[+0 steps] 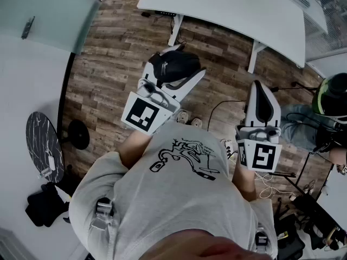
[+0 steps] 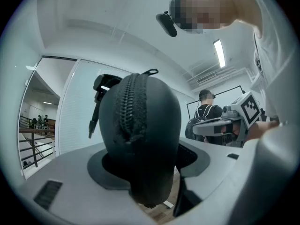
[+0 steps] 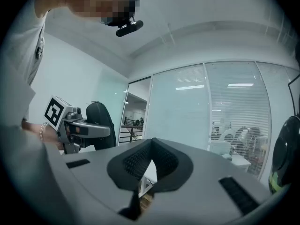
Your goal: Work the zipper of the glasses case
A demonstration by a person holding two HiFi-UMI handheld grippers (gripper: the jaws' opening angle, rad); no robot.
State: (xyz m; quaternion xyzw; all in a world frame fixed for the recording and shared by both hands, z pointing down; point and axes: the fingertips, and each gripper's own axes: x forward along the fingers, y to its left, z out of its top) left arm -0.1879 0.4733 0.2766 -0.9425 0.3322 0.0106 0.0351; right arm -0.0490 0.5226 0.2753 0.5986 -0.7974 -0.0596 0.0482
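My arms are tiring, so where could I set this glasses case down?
The white table ahead looks bare across its visible top. The wood floor left of its legs is free too. The floor at the right is crowded with cables; the round dark table holds a small item.

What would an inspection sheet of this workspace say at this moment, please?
Surface: no bench under the work; wooden floor, white table beyond.
Job's things: black glasses case held in the air; zipper faces the camera and looks closed.
Clutter: round black side table and dark bag at the left.
Grippers: left gripper clamped on the case; right gripper shut, empty, apart from the case.
Cables: loose cables on the floor at the right.
Surroundings: glass partitions; second person nearby.
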